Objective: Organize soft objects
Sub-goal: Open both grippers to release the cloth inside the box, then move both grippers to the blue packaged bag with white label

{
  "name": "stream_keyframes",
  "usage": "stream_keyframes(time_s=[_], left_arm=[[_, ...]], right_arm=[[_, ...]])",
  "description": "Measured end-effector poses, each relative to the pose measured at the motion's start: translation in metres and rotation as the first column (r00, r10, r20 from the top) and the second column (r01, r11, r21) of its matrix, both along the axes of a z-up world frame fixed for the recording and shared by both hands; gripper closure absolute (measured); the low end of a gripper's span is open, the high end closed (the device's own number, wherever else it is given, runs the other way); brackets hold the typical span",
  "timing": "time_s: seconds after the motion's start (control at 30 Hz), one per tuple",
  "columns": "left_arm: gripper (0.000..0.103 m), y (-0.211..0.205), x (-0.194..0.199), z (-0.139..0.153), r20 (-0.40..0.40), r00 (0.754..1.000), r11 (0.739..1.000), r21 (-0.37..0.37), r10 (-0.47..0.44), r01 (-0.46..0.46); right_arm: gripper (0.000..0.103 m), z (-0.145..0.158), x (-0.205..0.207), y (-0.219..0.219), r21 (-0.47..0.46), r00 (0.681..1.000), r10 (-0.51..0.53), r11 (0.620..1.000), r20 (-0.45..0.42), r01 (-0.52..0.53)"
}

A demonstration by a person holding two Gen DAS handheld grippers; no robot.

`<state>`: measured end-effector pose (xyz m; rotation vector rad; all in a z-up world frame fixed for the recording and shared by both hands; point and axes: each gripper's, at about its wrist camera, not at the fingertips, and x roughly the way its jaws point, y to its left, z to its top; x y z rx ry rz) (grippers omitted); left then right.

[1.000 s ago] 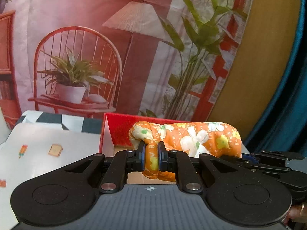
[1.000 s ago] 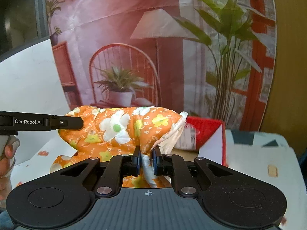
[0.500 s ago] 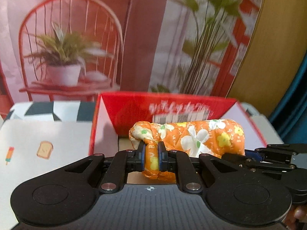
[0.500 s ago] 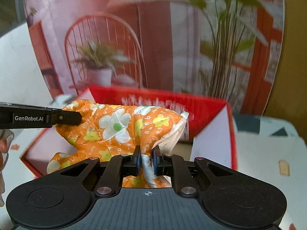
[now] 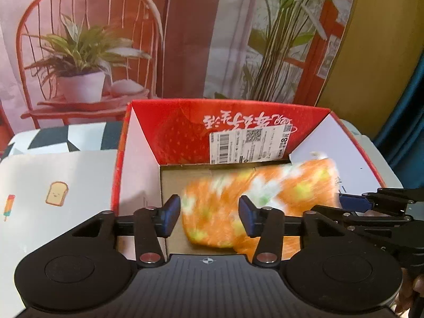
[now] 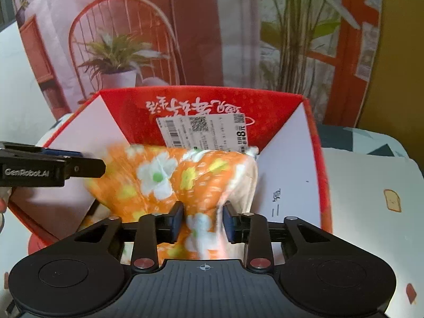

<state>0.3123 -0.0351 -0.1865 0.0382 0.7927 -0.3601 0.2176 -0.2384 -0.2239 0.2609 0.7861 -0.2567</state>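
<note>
Two grippers of mine point down into the same red box, and both have their jaws opening at this moment. My left gripper has its blue pads standing apart with clear air on either side of the orange flowered cloth bundle; the near end of the bundle lies between the pads but neither one presses on it. My right gripper is narrower: a fold of the same bundle sits in the gap, and the pads look just beside the fabric rather than pinching it, though the blur there keeps me from being sure about the right-hand pad.

The bundle itself is inside the box, smeared by motion in both views, lying along the cardboard floor toward the box's right wall and reaching up near the white shipping label stuck on the red far wall. In my right view, the left gripper's arm comes in from the left edge above the box's white left flap.

The box stands on the table, near its far edge, with a white mat printed with small toast and popsicle pictures on either side. A printed backdrop with a chair and potted plant hangs behind the table.
</note>
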Motion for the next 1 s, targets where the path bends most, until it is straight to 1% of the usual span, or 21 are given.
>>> stream_keyframes(time_s=[0.03, 0.07, 0.1, 0.27, 0.33, 0.43, 0.53, 0.6, 0.67, 0.77, 0.9, 1.0], left_arm=[[0.052, 0.001, -0.003, 0.003, 0.001, 1.0, 1.0, -0.001, -0.003, 0.003], [0.052, 0.003, -0.007, 0.006, 0.003, 1.0, 1.0, -0.004, -0.003, 0.003], [0.052, 0.006, -0.014, 0.009, 0.009, 1.0, 1.0, -0.01, -0.001, 0.001], [0.052, 0.02, -0.054, 0.026, 0.041, 0.999, 0.999, -0.034, -0.019, 0.02], [0.052, 0.027, -0.072, 0.03, 0.054, 0.998, 0.999, -0.041, -0.03, 0.032], [0.052, 0.038, -0.098, 0.031, 0.055, 0.998, 0.997, -0.073, -0.036, 0.04], [0.052, 0.047, -0.118, 0.024, 0.041, 0.999, 0.995, -0.095, -0.035, 0.039], [0.052, 0.052, -0.128, 0.015, 0.027, 1.0, 0.995, -0.093, -0.015, 0.018], [0.053, 0.058, -0.135, 0.005, 0.003, 1.0, 0.994, -0.106, 0.008, -0.007], [0.054, 0.067, -0.142, -0.01, -0.048, 0.998, 0.988, -0.145, 0.036, -0.042], [0.054, 0.072, -0.15, -0.026, -0.079, 0.996, 0.988, -0.143, 0.052, -0.062], [0.054, 0.078, -0.153, -0.034, -0.11, 0.992, 0.984, -0.163, 0.061, -0.078]], right_arm=[[0.068, 0.002, -0.004, 0.0, 0.0, 1.0, -0.007, 1.0, 0.009, 0.007], [0.063, 0.005, -0.008, 0.001, -0.002, 1.0, -0.013, 1.0, 0.023, 0.013], [0.062, 0.008, -0.015, 0.004, -0.005, 0.999, -0.02, 1.0, 0.044, 0.02], [0.062, 0.031, -0.055, 0.021, 0.015, 0.987, -0.031, 0.999, 0.156, 0.029], [0.062, 0.038, -0.069, 0.03, 0.025, 0.983, -0.025, 0.999, 0.182, 0.021], [0.062, 0.043, -0.09, 0.046, 0.048, 0.978, -0.009, 0.999, 0.206, -0.001], [0.063, 0.043, -0.102, 0.06, 0.082, 0.979, 0.007, 0.996, 0.204, -0.024], [0.063, 0.039, -0.108, 0.07, 0.106, 0.981, 0.016, 0.994, 0.193, -0.037], [0.063, 0.034, -0.112, 0.081, 0.125, 0.983, 0.031, 0.991, 0.179, -0.054], [0.063, 0.027, -0.116, 0.096, 0.126, 0.986, 0.061, 0.989, 0.153, -0.081], [0.063, 0.019, -0.117, 0.108, 0.134, 0.989, 0.08, 0.986, 0.123, -0.096], [0.062, 0.014, -0.118, 0.111, 0.13, 0.991, 0.085, 0.987, 0.105, -0.099]])
